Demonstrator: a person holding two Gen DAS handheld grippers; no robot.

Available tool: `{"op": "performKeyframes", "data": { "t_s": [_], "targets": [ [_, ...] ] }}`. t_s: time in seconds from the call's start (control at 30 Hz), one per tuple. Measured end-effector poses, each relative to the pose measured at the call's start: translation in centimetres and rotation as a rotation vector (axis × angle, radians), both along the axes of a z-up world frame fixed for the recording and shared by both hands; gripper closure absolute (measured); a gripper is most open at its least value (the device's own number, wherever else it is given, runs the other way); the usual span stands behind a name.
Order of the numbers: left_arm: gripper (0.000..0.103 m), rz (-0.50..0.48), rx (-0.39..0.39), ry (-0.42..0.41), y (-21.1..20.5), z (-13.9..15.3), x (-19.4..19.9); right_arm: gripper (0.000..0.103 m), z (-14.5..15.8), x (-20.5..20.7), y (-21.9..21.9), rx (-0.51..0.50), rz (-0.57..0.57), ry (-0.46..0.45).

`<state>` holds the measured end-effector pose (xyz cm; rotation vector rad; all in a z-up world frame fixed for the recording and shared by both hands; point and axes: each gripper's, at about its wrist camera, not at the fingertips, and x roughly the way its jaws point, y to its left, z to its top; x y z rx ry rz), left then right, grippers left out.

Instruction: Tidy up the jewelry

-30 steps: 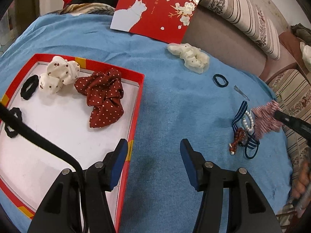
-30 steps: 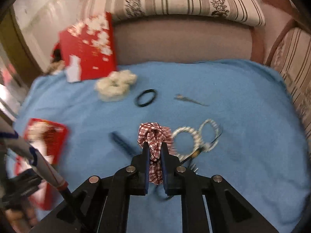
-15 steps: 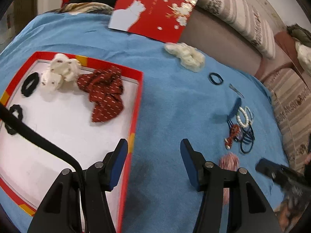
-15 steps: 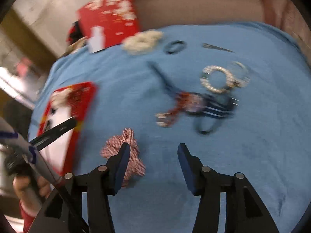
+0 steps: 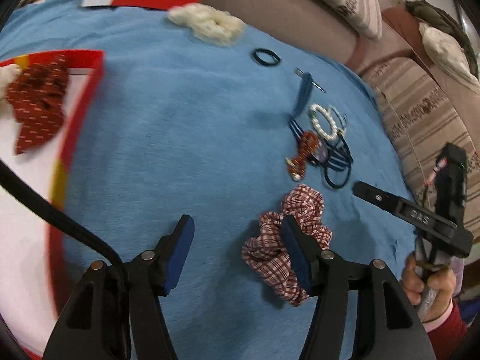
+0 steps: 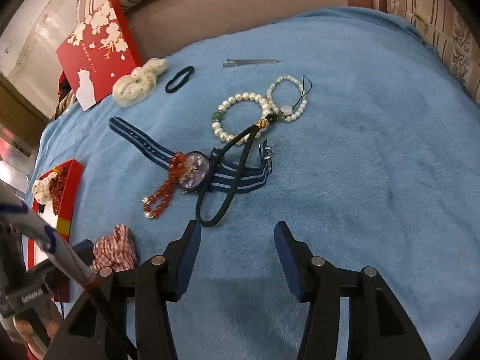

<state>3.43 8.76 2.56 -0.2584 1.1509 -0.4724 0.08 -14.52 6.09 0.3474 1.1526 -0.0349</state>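
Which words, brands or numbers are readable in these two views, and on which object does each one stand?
"DAS": raised letters on the black arm of the right gripper, seen in the left wrist view.
Gold characters on the red box lid, beside the white cat: too small to read.
Pale lettering on the left gripper body, seen in the right wrist view: blurred, unreadable.
Watch dial: no legible marks.

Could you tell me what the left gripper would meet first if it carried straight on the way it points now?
Probably bare blue cloth: the opening left gripper has nothing between its fingers, and the plaid scrunchie sits just beside its right finger.
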Motion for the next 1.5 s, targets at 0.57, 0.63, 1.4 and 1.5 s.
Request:
{"op": "performKeyframes", "data": {
  "t_s": [0.57, 0.63, 1.4, 1.5],
  "targets": [
    [0.096, -0.154, 0.121, -0.095, -5.4, 0.7, -2.1, 0.092, -1.6, 1.1, 0.7, -0.118, -0.018, -0.004],
    [0.097, -0.141, 0.123, -0.125, -5.0, 1.5, -2.1, 0.095, -1.3, 0.7, 0.4, -0.093, -0.029, 0.000],
    [0.097, 0.596, -0.162, -0.083, 25.4, 6.0, -1.7, 0.097, 14.8, -0.8, 24.8, -0.056, 0.474, -0.339],
    [0.097, 0.667, -0.112, -0.014, 27.9, 4.3, -1.6, 0.097, 15.4, 0.1, 28.7, 0.008, 0.517, -0.362]
  ]
}}
